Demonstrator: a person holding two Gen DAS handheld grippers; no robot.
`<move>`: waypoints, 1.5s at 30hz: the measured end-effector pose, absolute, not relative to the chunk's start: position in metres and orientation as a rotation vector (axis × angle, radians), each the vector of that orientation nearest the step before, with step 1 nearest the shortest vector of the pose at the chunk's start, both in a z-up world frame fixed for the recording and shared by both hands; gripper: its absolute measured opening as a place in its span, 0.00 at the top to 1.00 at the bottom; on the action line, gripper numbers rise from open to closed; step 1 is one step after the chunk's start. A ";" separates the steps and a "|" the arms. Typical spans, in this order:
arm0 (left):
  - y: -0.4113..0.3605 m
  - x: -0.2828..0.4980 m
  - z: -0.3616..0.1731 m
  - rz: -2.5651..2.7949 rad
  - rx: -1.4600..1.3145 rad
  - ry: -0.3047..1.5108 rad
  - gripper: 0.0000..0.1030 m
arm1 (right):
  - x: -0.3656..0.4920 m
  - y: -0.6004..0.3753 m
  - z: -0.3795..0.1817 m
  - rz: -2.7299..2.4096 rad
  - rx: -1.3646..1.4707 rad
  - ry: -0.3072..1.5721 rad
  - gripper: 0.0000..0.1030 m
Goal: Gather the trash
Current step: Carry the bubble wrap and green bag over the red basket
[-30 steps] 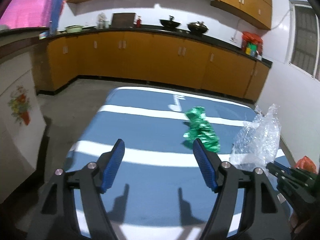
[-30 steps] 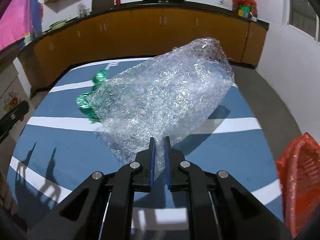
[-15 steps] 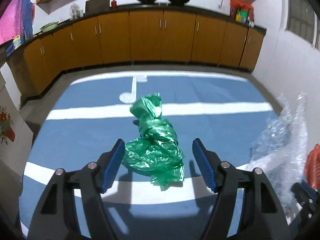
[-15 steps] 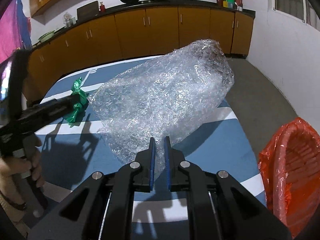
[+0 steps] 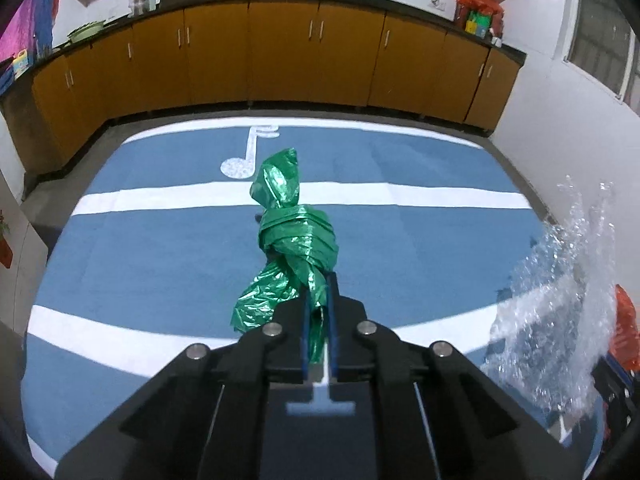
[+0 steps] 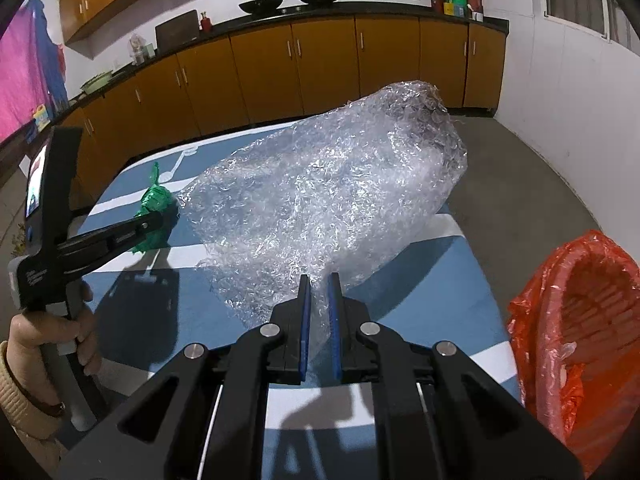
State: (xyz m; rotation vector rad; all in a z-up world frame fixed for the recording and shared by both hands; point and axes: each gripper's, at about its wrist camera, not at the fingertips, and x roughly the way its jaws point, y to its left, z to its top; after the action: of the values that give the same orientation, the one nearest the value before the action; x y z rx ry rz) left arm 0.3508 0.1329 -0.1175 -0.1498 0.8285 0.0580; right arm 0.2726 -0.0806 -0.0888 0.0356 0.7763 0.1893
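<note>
Green bag (image 5: 296, 236) pinched in left claw (image 5: 318, 280), bubble wrap (image 6: 328, 200) in right claw (image 6: 320, 280), no legible writing

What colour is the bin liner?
Red-orange liner, clearest in the right wrist view.

crumpled green plastic bag (image 5: 296, 236) | clear bubble wrap sheet (image 6: 328, 204) | blue table cloth (image 5: 160, 248), white stripes, white music note beyond green bag | red-lined bin (image 6: 576, 320)

Left tongs (image 5: 319, 280) just closed; right tongs (image 6: 320, 280) clamped.
</note>
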 end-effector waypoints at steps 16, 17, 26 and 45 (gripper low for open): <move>0.107 0.271 -0.035 -0.089 -0.150 0.681 0.92 | 0.221 -0.122 -0.043 0.137 0.042 0.678 0.91; 0.103 0.267 -0.031 -0.102 -0.148 0.676 0.92 | 0.218 -0.126 -0.042 0.132 0.045 0.675 0.91; 0.052 0.246 -0.014 -0.228 -0.133 0.663 0.92 | 0.188 -0.168 -0.035 0.050 0.069 0.662 0.91; -0.075 0.230 -0.018 -0.489 -0.076 0.685 0.92 | 0.143 -0.263 -0.051 -0.156 0.121 0.689 0.91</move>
State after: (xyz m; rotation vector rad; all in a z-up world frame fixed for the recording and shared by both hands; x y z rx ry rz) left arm 0.2300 -0.0754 -0.0179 -0.0755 0.6847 -0.4889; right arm 0.1435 -0.2625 -0.0513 0.1212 0.6890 -0.1561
